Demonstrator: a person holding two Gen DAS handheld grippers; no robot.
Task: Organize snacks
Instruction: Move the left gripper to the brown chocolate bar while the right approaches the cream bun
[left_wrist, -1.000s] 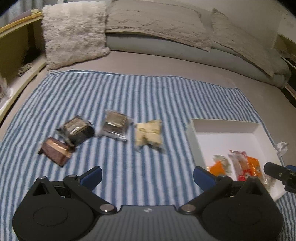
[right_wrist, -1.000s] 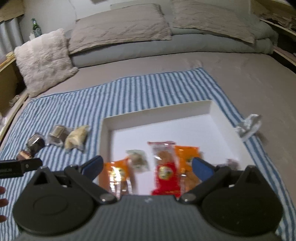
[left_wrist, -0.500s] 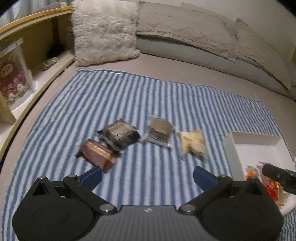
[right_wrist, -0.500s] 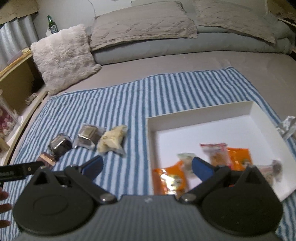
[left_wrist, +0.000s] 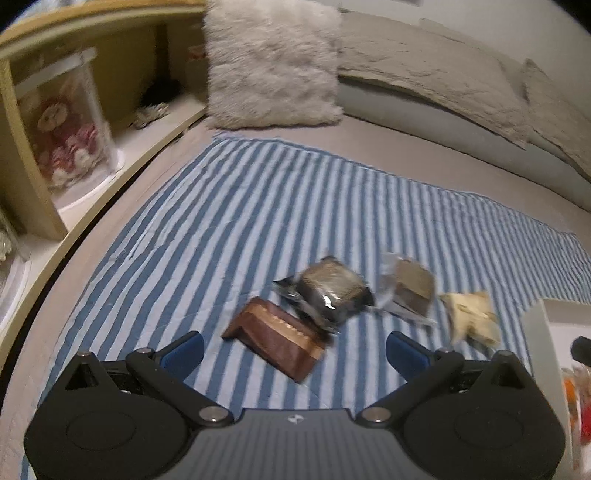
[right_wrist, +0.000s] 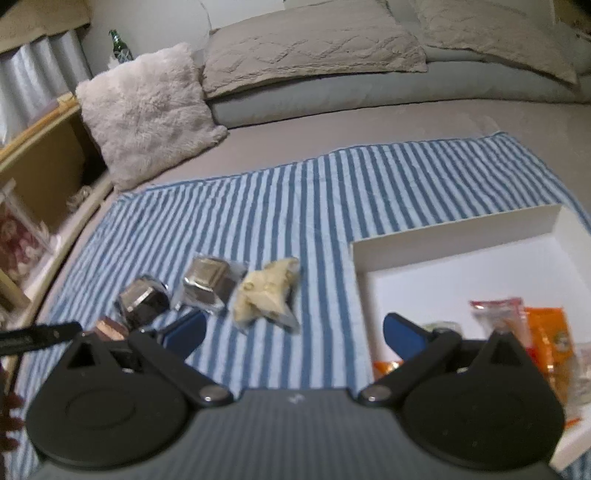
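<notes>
On the striped cloth (left_wrist: 258, 206) spread over the bed, four wrapped snacks lie loose in a rough row to the left of the white tray (right_wrist: 458, 236). Nearest the tray is the pale yellow packet (right_wrist: 267, 291); next comes the clear-wrapped dark square (right_wrist: 208, 282), then the black foil packet (left_wrist: 332, 291), and farthest from the tray the brown bar (left_wrist: 275, 338). The black foil packet overlaps or touches the brown bar's far end; motion blur prevents telling which. The tray already holds several orange and red packets (right_wrist: 543, 332) at its near side.

Left gripper (left_wrist: 295, 350): fingers spread wide apart, empty, framing the brown bar from above the cloth, not yet around it. Right gripper (right_wrist: 293, 334): fingers likewise apart and empty, between the pale yellow packet and the tray's left wall.

Judgement: step in hand is the reach for the next loose snack; roughly half the items are sorted. The left gripper looks aimed at the brown bar. The next move calls for lowering until the fingers straddle the bar's narrow width, closing, then carrying it across the row to the tray. Risk: dragging the black foil packet along.
</notes>
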